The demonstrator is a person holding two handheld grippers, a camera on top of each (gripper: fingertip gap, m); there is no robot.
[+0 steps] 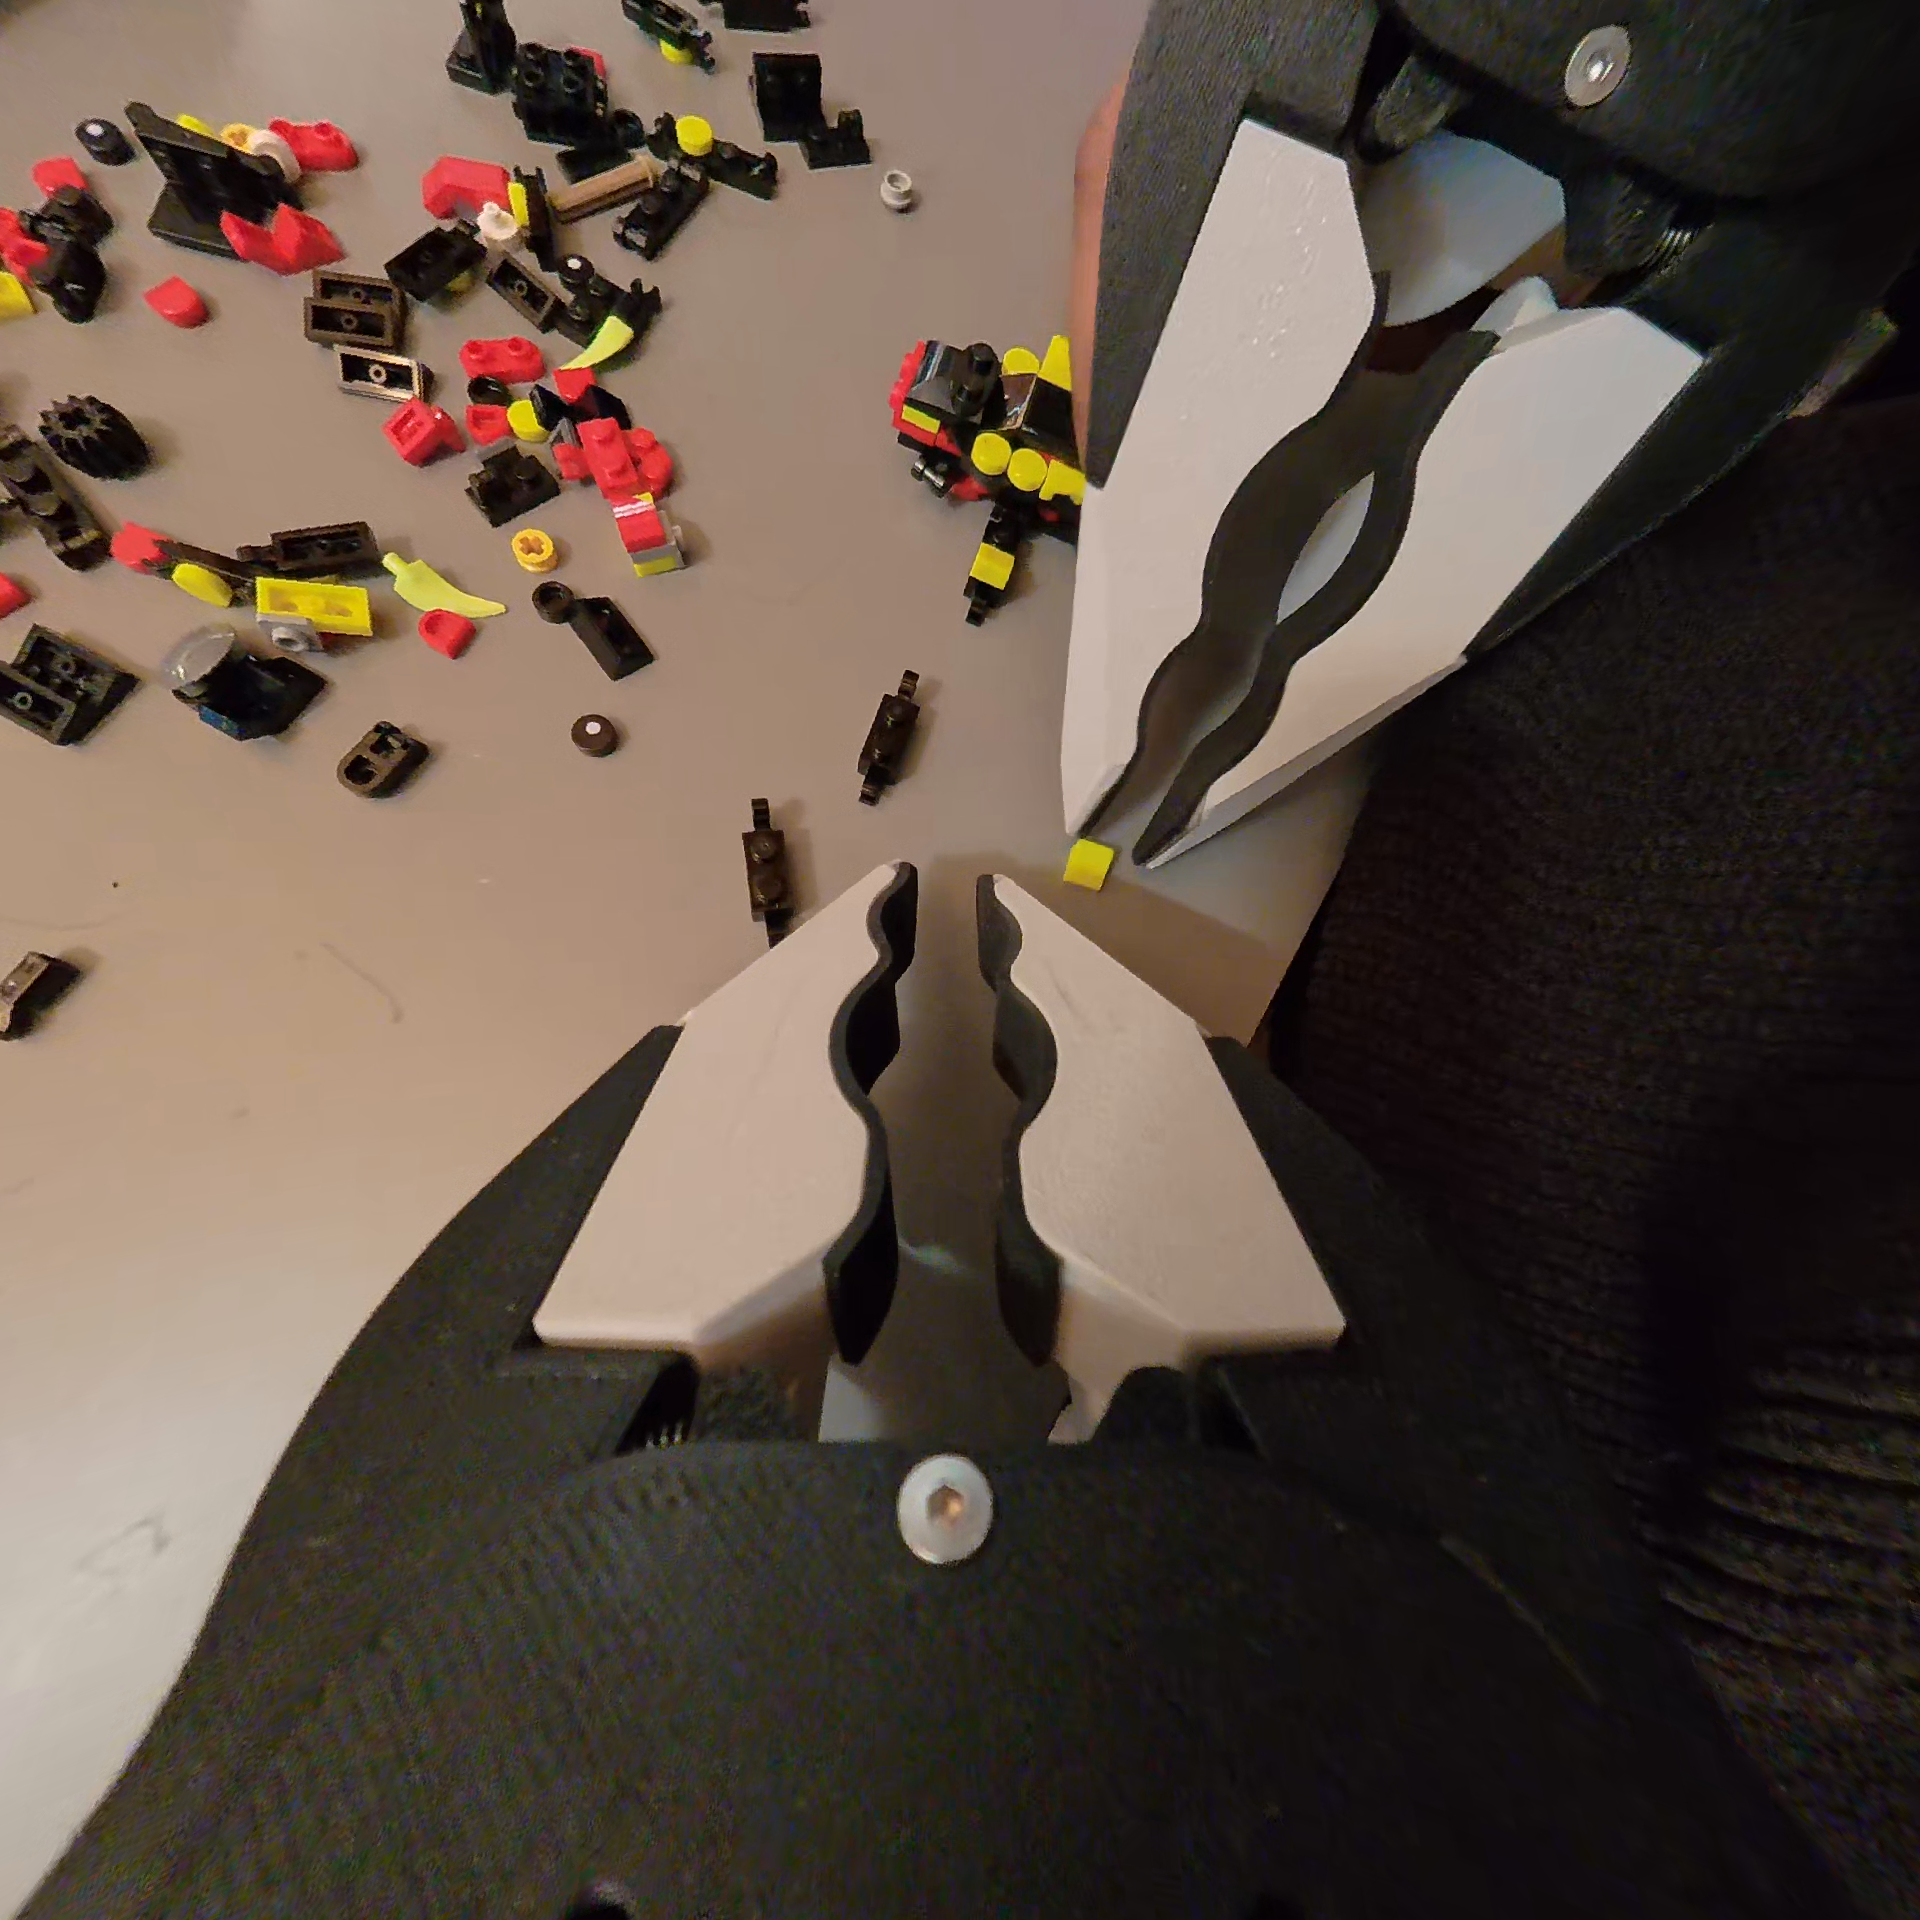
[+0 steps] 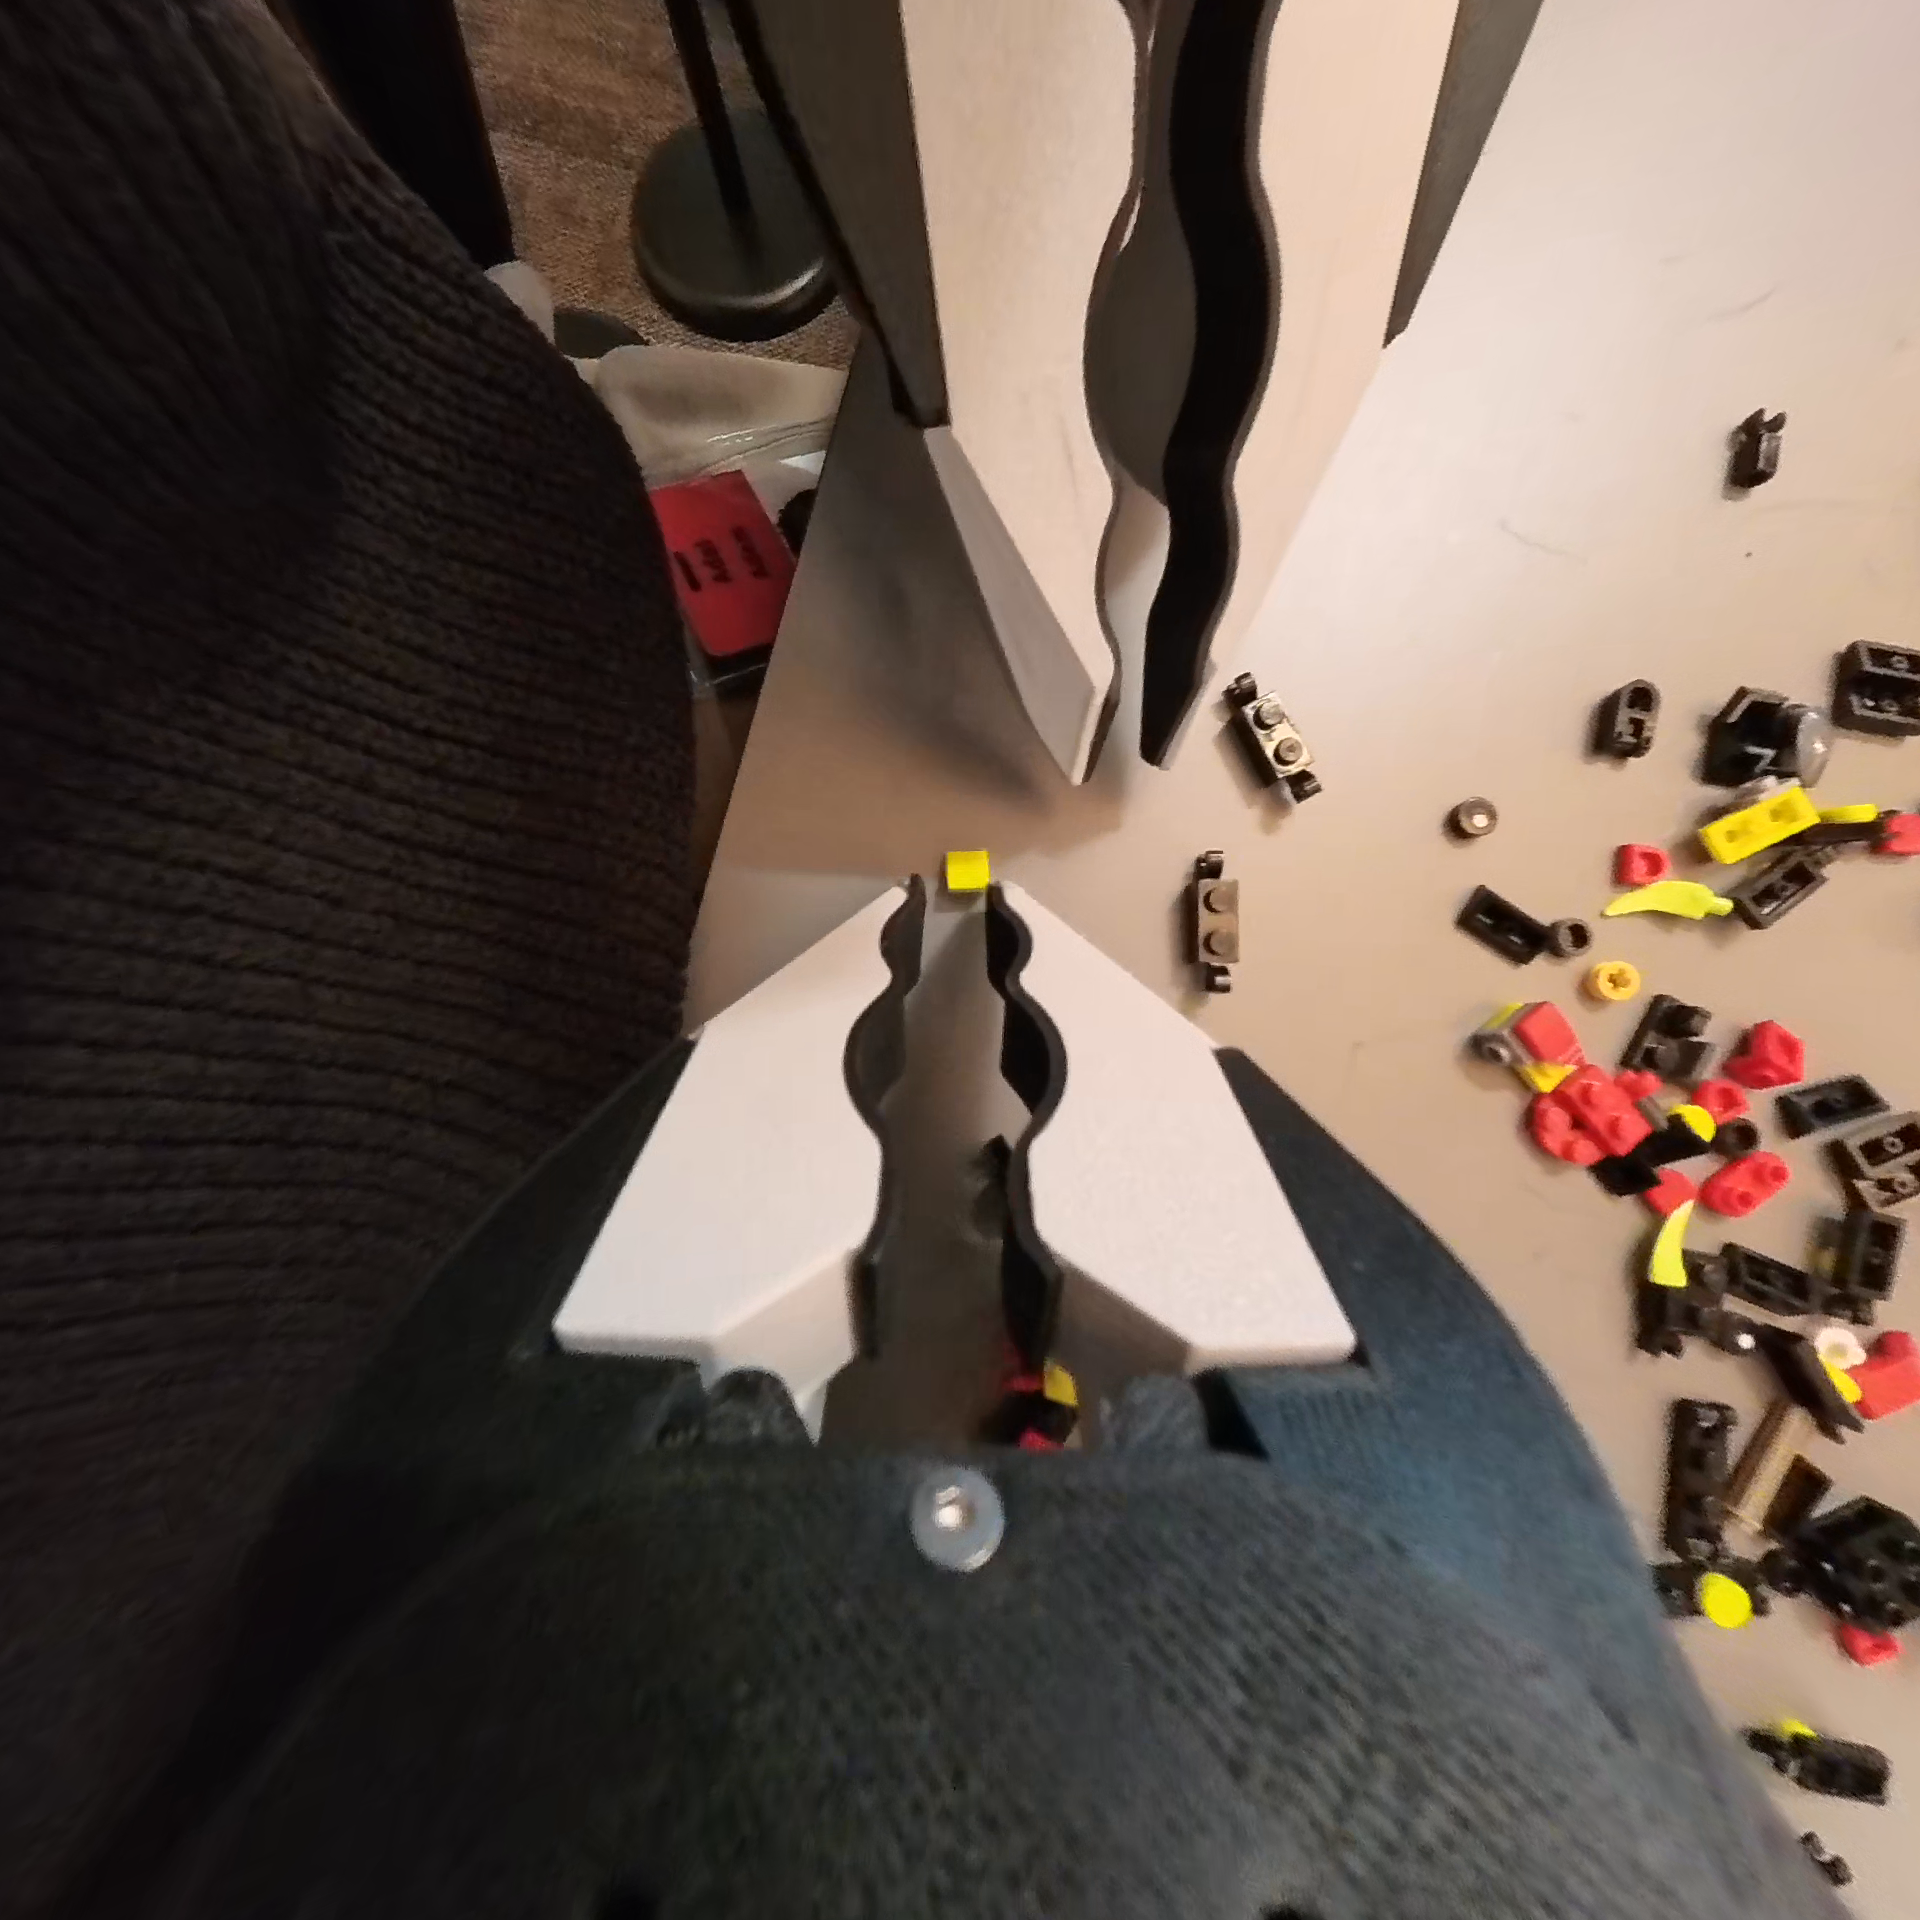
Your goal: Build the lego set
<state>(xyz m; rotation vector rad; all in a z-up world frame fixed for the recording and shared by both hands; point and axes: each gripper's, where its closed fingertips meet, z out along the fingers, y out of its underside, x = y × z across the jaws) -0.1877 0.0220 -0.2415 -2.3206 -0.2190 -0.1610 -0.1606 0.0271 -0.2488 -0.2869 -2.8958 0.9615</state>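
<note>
A small yellow lego piece [image 1: 1088, 864] lies on the grey table [image 1: 416, 1143] close to its near edge. My right gripper [image 1: 1124, 840] reaches down from the upper right, narrowly open, its tips touching down right beside the piece. In the right wrist view the piece [image 2: 966, 871] sits just ahead of the right gripper [image 2: 953, 891], not clamped. My left gripper [image 1: 948, 888] is narrowly open and empty, a little left of the piece; it enters the right wrist view from above [image 2: 1124, 767]. A partly built black, red and yellow model [image 1: 987, 436] stands behind the right gripper, half hidden.
Several loose black, red and yellow pieces [image 1: 416, 364] are strewn over the table's far left, and at the right of the right wrist view [image 2: 1714, 1143]. Two black clip plates [image 1: 769, 868] [image 1: 891, 732] lie near the left fingertips. A person's dark knit garment [image 1: 1610, 1039] borders the table edge. The tips of both grippers are at nearly the same place.
</note>
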